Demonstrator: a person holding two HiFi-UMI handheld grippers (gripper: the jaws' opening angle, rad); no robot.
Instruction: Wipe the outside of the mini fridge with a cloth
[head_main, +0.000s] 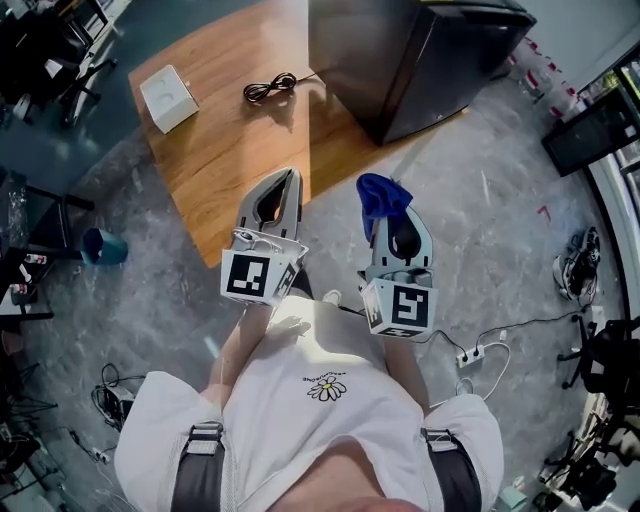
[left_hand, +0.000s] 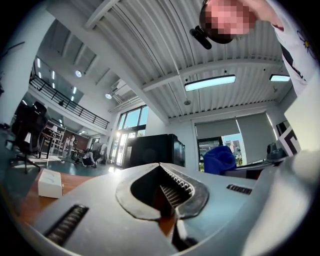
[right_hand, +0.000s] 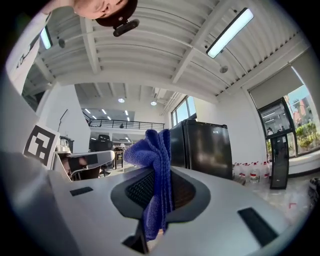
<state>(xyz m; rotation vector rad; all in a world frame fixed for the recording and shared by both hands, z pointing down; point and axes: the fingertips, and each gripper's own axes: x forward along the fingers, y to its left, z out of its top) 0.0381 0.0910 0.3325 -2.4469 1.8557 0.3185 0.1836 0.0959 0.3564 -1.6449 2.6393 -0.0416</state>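
Two grippers are held out in front of a person in a white T-shirt (head_main: 300, 400), above the near edge of a wooden tabletop (head_main: 230, 150). The left gripper (head_main: 291, 174) is seen with its jaws brought together at the tips; only an oval gap is left behind them, and nothing is caught between the ribbed pads (left_hand: 172, 189). The right gripper (head_main: 388, 215) is clamped on a blue cloth (head_main: 381, 195), which is pinched in a folded bunch between the jaws. In the right gripper view the cloth is shown rising above the jaw tips and hanging down through the gap. The two grippers are held side by side, near each other but apart, and a marker cube is carried at the back of each (head_main: 258, 277) (head_main: 400, 305).

The mini fridge (head_main: 410, 55), black and closed, is found at the far right of the wooden tabletop, well apart from both grippers; whether it stands on the wood or just beside it cannot be told. The cloth is not touching the fridge.

On the tabletop, a white box (head_main: 168, 97) is placed towards the far left and a coiled black cable (head_main: 270, 88) lies between the box and the fridge. On the grey floor, a teal cup (head_main: 105, 246) is seen to the left and a white power strip (head_main: 470, 355) to the right.
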